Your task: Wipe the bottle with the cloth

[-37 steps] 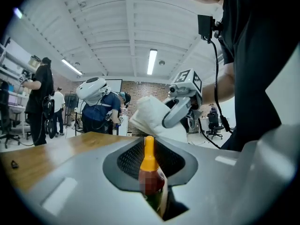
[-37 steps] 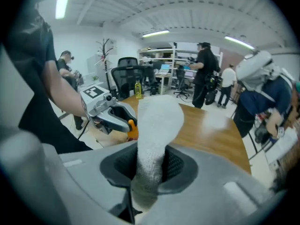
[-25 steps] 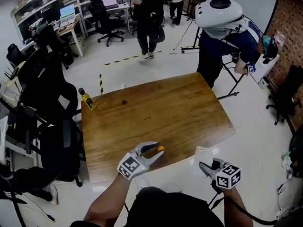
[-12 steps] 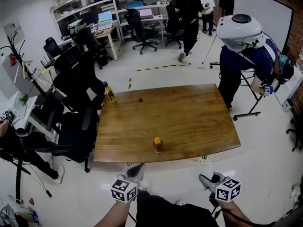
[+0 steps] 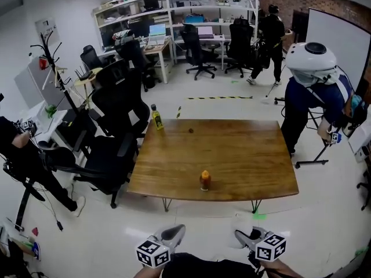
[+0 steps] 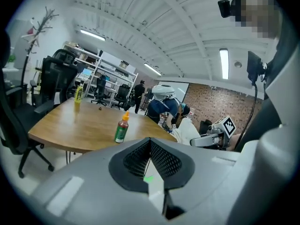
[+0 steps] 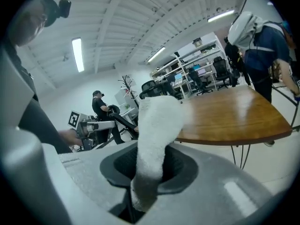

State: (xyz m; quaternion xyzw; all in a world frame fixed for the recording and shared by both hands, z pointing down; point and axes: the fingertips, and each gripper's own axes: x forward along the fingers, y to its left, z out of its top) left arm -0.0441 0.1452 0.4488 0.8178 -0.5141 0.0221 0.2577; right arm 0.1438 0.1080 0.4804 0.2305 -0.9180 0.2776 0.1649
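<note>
A small sauce bottle (image 5: 204, 180) with an orange cap stands upright and alone near the front edge of the wooden table (image 5: 232, 149); it also shows in the left gripper view as the bottle (image 6: 121, 128). My left gripper (image 5: 175, 232) hangs well short of the table, over the floor. In its own view the left gripper (image 6: 150, 146) is shut with nothing between its pads. My right gripper (image 5: 243, 235) is beside it, also off the table. The right gripper (image 7: 150, 170) is shut on a white cloth (image 7: 157, 135) that stands up out of the jaws.
A yellow bottle (image 5: 156, 117) stands at the table's far left corner, with a small dark object (image 5: 191, 130) near it. A person in a white helmet (image 5: 316, 91) stands by the table's right end. Black office chairs (image 5: 113, 126) crowd its left side.
My left gripper let go of the bottle, which now stands on the table. Both grippers and the head camera drew back from the table, and the left jaws shut.
</note>
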